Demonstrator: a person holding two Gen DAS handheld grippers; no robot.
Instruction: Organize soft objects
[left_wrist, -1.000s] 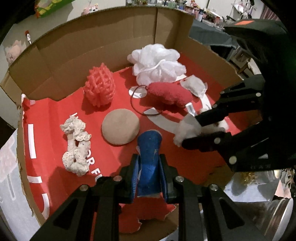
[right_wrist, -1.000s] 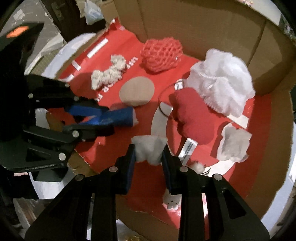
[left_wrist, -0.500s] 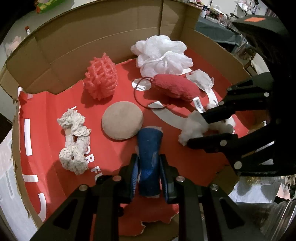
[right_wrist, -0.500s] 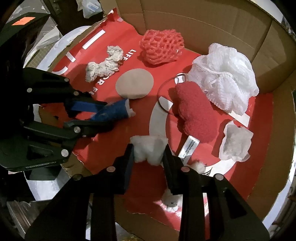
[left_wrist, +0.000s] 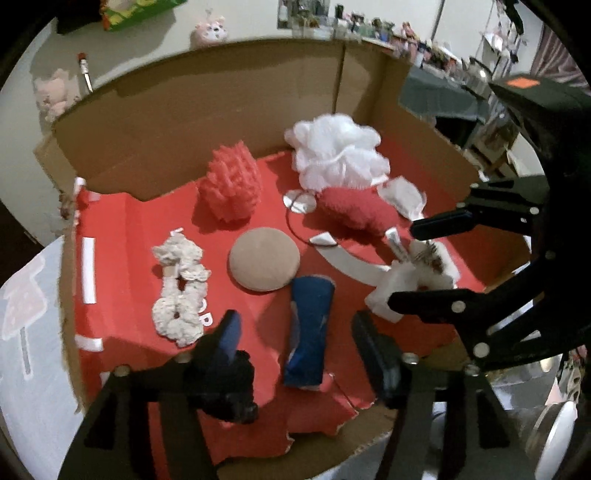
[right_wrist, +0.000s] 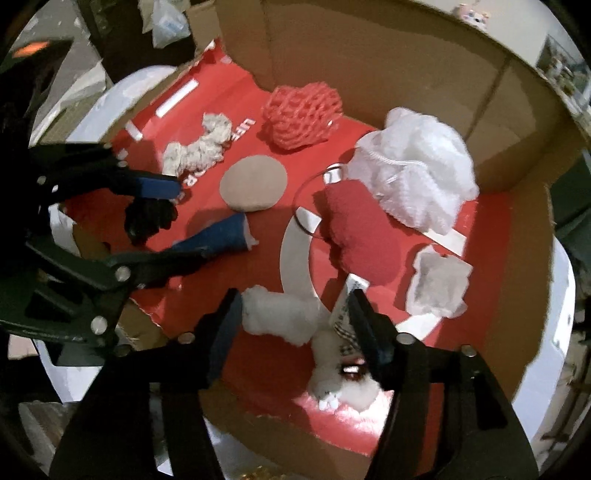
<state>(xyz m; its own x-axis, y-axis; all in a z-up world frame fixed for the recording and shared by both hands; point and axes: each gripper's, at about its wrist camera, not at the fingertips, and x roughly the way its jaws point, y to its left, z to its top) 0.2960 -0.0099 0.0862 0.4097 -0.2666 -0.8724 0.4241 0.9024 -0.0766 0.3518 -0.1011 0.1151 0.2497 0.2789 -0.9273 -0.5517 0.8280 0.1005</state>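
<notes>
L gripper: jaws apart, nothing clamped. Blue soft roll lies flat on the red box floor between the jaws, clear of both. Tan round pad just ahead of them; cream lace piece ahead-left. R gripper: jaws apart. White fluffy toy lies between them, approx. touching the right jaw, though blur prevents confirmation. Beyond R jaws: red plush, white mesh pouf, coral net sponge.
</notes>
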